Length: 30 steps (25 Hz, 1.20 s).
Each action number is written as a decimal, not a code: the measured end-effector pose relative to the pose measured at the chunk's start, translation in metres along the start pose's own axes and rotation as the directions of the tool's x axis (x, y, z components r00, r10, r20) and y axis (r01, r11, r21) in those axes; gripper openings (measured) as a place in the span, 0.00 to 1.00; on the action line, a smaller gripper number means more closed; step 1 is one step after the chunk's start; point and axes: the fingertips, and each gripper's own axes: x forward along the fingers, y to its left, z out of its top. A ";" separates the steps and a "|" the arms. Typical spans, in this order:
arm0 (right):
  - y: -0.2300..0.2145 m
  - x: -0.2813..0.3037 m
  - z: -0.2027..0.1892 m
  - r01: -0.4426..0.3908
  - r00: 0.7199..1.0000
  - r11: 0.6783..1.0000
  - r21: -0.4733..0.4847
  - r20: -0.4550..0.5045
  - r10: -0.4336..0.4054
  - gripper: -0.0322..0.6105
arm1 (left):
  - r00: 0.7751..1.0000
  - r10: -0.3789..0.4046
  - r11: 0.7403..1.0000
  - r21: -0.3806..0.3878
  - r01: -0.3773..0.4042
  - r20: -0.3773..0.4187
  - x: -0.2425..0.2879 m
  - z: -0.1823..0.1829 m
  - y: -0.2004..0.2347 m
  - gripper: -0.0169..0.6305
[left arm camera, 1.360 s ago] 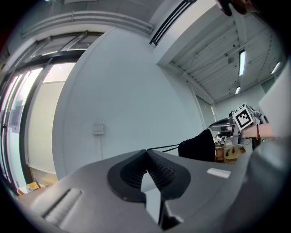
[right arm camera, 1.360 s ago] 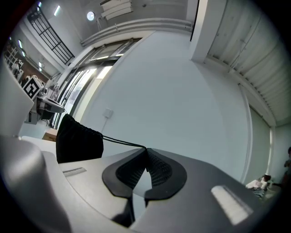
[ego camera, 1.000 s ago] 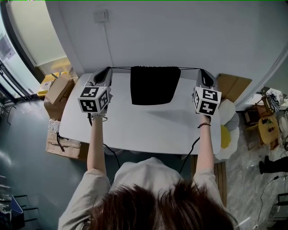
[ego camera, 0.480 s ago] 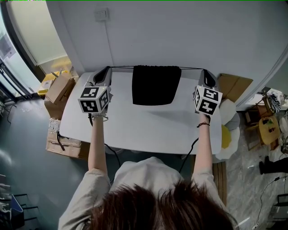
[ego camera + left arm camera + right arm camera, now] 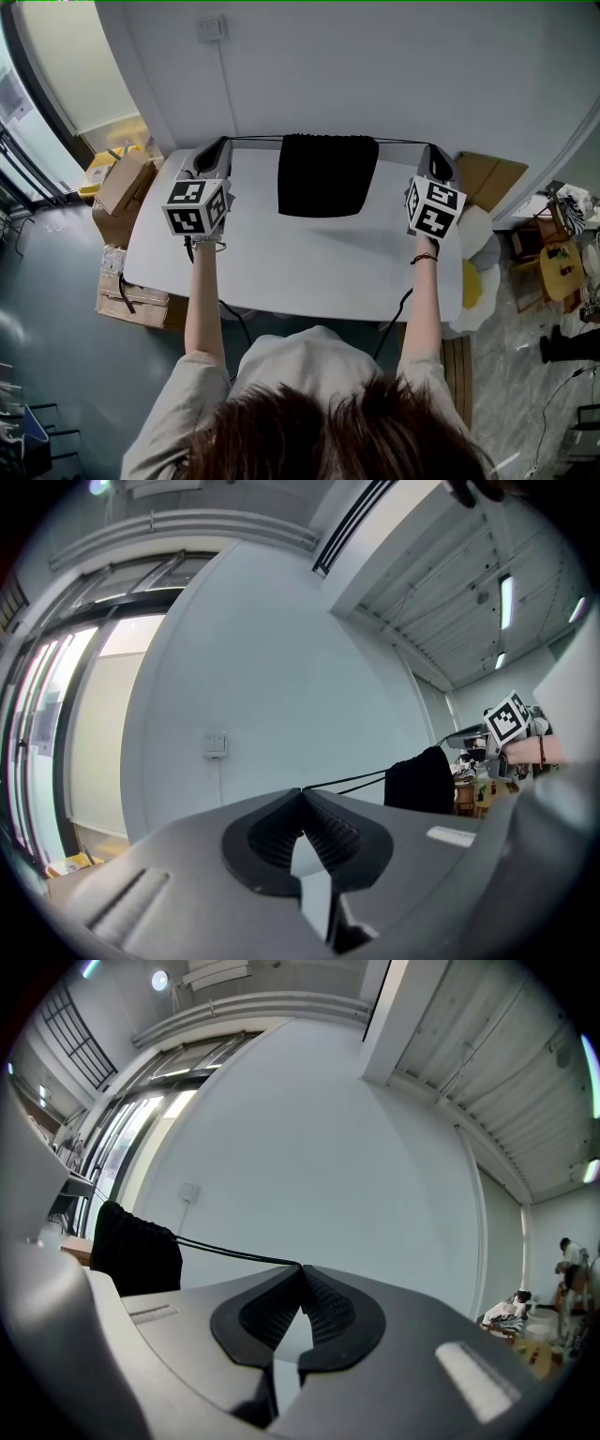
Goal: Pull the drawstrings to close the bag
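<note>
Left gripper (image 5: 223, 142) and right gripper (image 5: 433, 148) each pinch a drawstring (image 5: 255, 140), held taut to cinch the bag (image 5: 328, 176) between them.

A white worktop (image 5: 309, 272) fills the middle of the frame against a pale wall, with a light switch (image 5: 210, 32) at the upper left. Cardboard boxes (image 5: 122, 185) stand on the floor at its left edge. More cardboard (image 5: 487, 178) lies at its right.
</note>
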 end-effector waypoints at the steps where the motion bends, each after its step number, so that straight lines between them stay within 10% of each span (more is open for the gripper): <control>1: -0.001 0.000 0.000 0.004 1.000 1.000 0.001 0.000 -0.004 0.08 | 1.000 0.001 1.000 0.000 -0.001 0.000 0.000 0.000 0.000 0.03; 30: -0.015 0.006 -0.002 0.062 0.998 0.997 0.049 0.000 -0.062 0.08 | 0.999 0.031 0.999 -0.009 -0.031 0.010 0.002 0.002 0.008 0.03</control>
